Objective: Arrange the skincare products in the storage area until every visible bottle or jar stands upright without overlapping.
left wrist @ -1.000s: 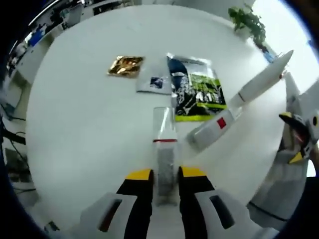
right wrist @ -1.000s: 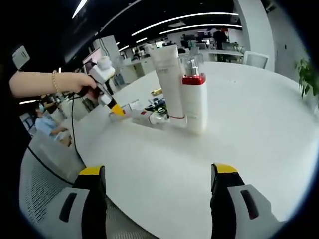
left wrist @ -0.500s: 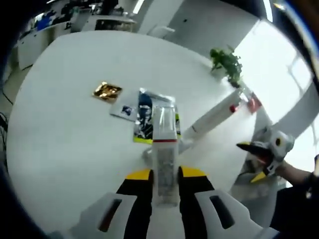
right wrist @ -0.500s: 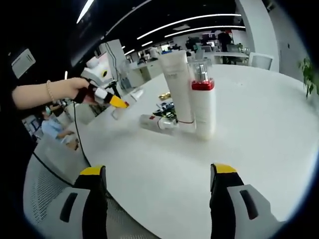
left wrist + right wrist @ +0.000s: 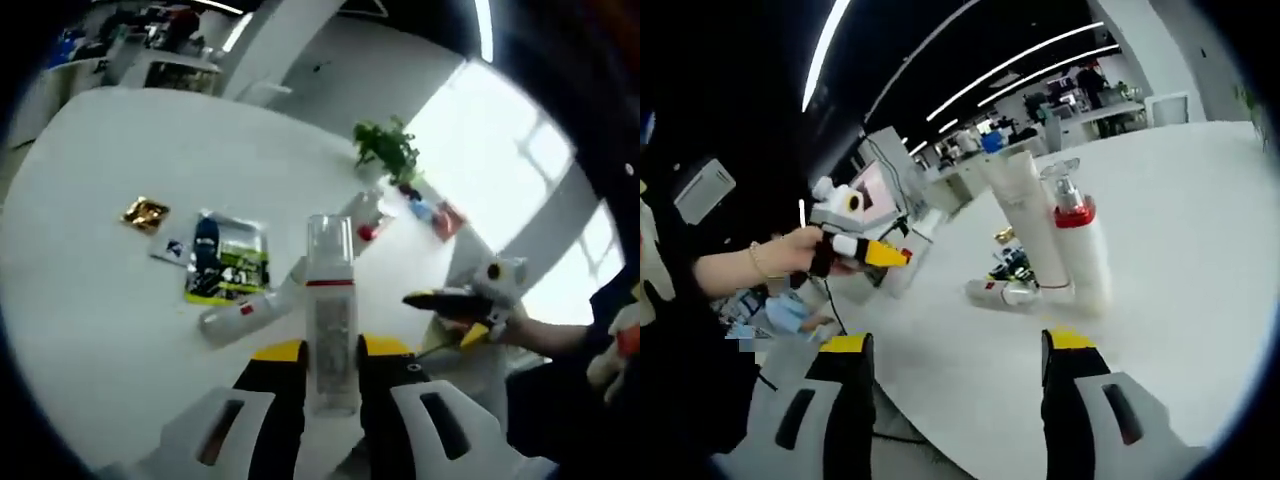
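While the white bench (image 5: 90, 300) spreads beyond both sets of jaws, we hold our left gripper (image 5: 331, 352) clamped on a clear-capped bottle (image 5: 329, 300) (red band at its neck). Our right gripper (image 5: 957, 345) has its jaws wide apart, empty. Ahead of them stand a white tube (image 5: 1025, 220) and pump bottle (image 5: 1081, 245), with a small bottle (image 5: 1005, 292) lying at their base.

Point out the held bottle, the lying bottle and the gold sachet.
Held bottle (image 5: 331, 335), left gripper view, its body.
Lying bottle (image 5: 243, 313), left gripper view, its middle.
Gold sachet (image 5: 146, 212), left gripper view, its centre.
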Demonstrator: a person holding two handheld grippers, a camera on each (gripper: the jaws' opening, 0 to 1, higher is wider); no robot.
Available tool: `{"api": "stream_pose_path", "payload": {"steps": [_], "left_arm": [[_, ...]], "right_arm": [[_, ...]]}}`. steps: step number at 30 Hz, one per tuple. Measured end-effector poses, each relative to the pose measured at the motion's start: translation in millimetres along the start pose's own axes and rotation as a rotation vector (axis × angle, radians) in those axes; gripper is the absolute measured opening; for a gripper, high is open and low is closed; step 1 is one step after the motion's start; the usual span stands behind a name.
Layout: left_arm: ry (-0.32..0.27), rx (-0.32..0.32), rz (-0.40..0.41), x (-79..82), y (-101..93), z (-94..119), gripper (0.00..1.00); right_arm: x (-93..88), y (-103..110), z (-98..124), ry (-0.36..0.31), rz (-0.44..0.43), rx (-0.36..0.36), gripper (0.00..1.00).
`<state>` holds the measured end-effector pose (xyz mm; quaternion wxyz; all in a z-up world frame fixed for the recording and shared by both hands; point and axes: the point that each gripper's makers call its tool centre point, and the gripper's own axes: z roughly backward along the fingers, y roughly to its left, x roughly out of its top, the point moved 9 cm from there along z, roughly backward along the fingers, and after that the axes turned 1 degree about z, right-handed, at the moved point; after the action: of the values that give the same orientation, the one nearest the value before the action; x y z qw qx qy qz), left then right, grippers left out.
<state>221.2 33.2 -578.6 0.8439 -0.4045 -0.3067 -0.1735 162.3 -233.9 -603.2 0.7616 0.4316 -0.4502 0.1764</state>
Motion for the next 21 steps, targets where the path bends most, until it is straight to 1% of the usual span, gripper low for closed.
{"api": "stream_pose_path", "payload": {"steps": [1,4,5,6,7,9,13,15,18,20,21], "left_arm": [[-0.002,-0.028,-0.014,-0.7,-5.5,1.1,0.19],[-0.018,-0.079,-0.033,-1.7,-15.5,2.5,0.19],[-0.027,-0.119,-0.037,-2.1,-22.4,3.1,0.19],[-0.037,-0.135,-0.040,-2.5,-28.4,3.3,0.19],[-0.055,-0.167,-0.039,-2.4,-35.8,3.8,0.19],[-0.070,-0.207,-0.043,-3.4,-46.6,4.5,0.19],[-0.068,-0.261,-0.071,-10.1,-65.4,2.8,0.19],[-0.072,-0.303,-0.066,-13.9,-73.7,2.4,0.19],[-0.092,-0.350,-0.056,-18.7,-80.8,3.5,0.19],[-0.097,-0.355,-0.053,-20.9,-82.6,3.8,0.19],[-0.092,-0.367,-0.048,-22.4,-84.3,4.2,0.19]], "right_arm": [[2.2,2.5,-0.6,-0.012,-0.010,0.012,0.66],[14.6,15.8,-5.2,-0.074,-0.077,0.092,0.62],[16.3,18.0,-6.2,-0.078,-0.099,0.113,0.61],[18.6,21.7,-8.7,-0.092,-0.126,0.147,0.60],[20.1,24.4,-10.3,-0.099,-0.145,0.170,0.60],[23.4,31.4,-14.3,-0.116,-0.181,0.224,0.58],[27.5,45.4,-21.3,-0.131,-0.234,0.320,0.53],[29.0,52.7,-24.3,-0.132,-0.272,0.377,0.50],[31.2,56.1,-26.4,-0.142,-0.272,0.392,0.43],[32.1,58.0,-26.9,-0.141,-0.272,0.402,0.39],[32.3,58.7,-27.2,-0.143,-0.273,0.407,0.38]]}}
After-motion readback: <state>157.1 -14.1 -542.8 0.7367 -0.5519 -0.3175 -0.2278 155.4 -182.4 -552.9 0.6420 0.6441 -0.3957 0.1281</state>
